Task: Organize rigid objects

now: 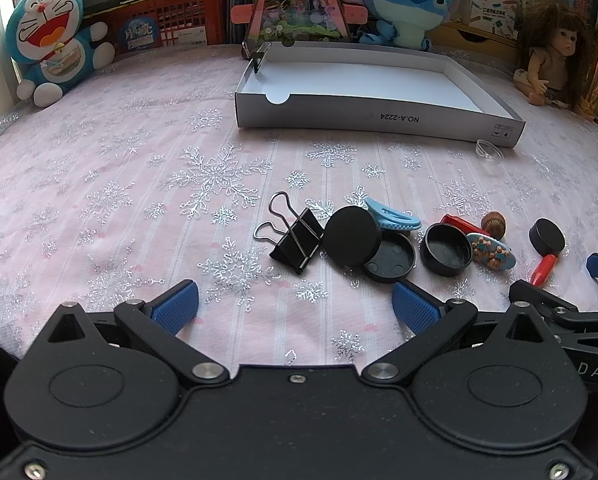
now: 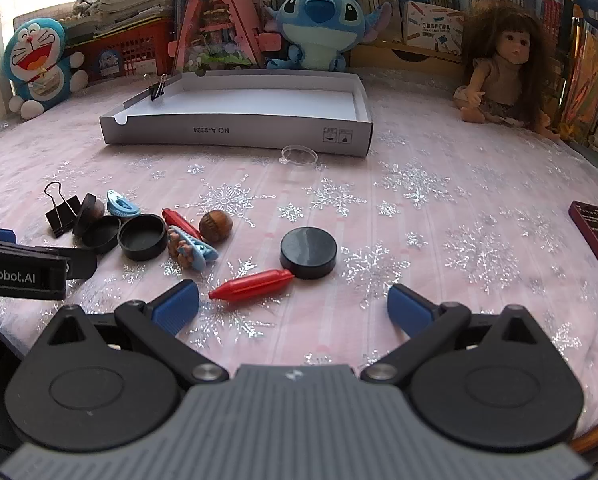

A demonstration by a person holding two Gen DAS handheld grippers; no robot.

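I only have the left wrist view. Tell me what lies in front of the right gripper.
Observer: The right gripper is open. A red crayon-shaped piece lies just ahead of it, with its tip next to a closed black round cap.
Operator: Report anything further right, past my frame.
Observer: A dark red book or flat box lies at the table's right edge, partly cut off.
Operator: Identify the brown thing half hidden behind the clutter.
Observer: It is a brown acorn-shaped piece, lying on the cloth beside a second red piece.
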